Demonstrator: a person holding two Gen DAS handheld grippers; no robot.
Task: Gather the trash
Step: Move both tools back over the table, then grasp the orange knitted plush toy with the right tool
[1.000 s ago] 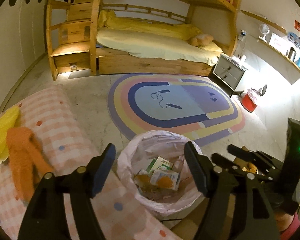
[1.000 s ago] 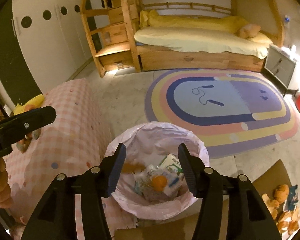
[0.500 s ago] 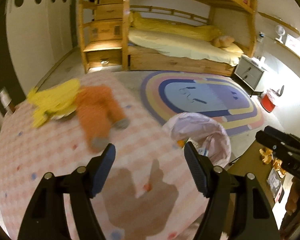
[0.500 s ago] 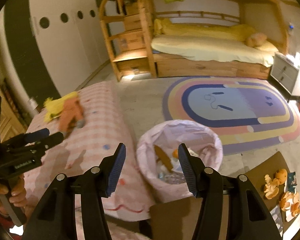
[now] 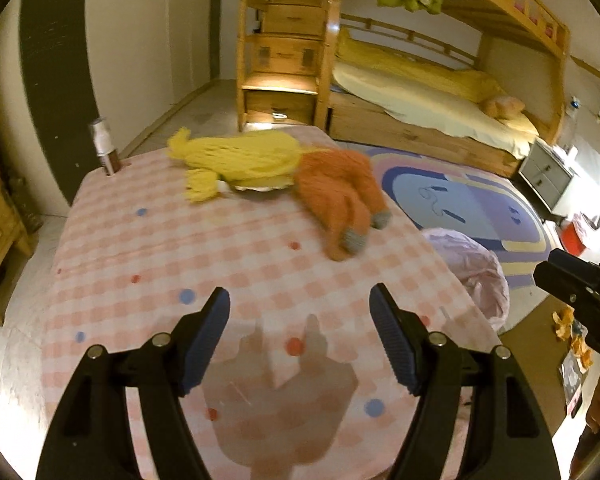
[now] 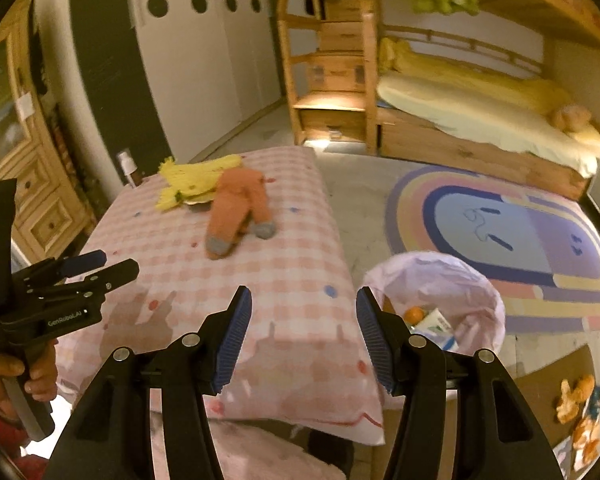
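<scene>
Left wrist view has swung from the trash bag point(image 5: 474, 268), now at three o'clock, to the checked table point(image 5: 148, 248); both tongs are spread and empty, seeking more litter.

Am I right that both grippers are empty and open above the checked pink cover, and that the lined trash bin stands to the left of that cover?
One detail is wrong: the trash bin stands to the right of the checked pink cover, as the right wrist view shows. The rest holds: the left gripper and the right gripper are open with nothing between their fingers.
</scene>
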